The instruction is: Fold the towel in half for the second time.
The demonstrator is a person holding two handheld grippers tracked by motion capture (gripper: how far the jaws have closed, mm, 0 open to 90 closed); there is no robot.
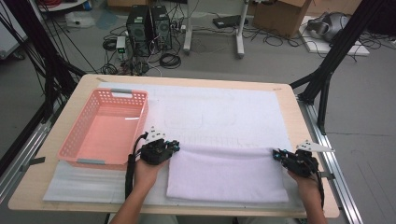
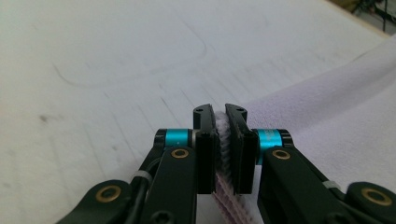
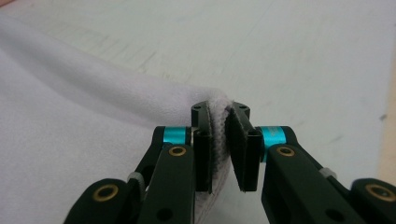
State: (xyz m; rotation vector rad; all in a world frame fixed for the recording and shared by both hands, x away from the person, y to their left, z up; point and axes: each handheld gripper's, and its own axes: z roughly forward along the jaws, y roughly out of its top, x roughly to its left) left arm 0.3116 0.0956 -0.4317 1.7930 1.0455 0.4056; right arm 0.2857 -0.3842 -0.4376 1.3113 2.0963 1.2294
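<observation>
A pale lilac towel (image 1: 227, 175) lies folded on the white mat (image 1: 219, 112) near the table's front edge. My left gripper (image 1: 176, 147) is shut on the towel's far left corner, and in the left gripper view the cloth (image 2: 327, 112) is pinched between the jaws of that gripper (image 2: 220, 112). My right gripper (image 1: 276, 154) is shut on the far right corner. In the right gripper view the towel edge (image 3: 93, 112) bunches between the jaws of the right gripper (image 3: 220, 109). Both corners sit low, at or just above the mat.
A pink plastic basket (image 1: 77, 137) stands on the left side of the table, close beside my left hand. The wooden table edge (image 1: 299, 116) runs along the right. Computers and cables lie on the floor beyond.
</observation>
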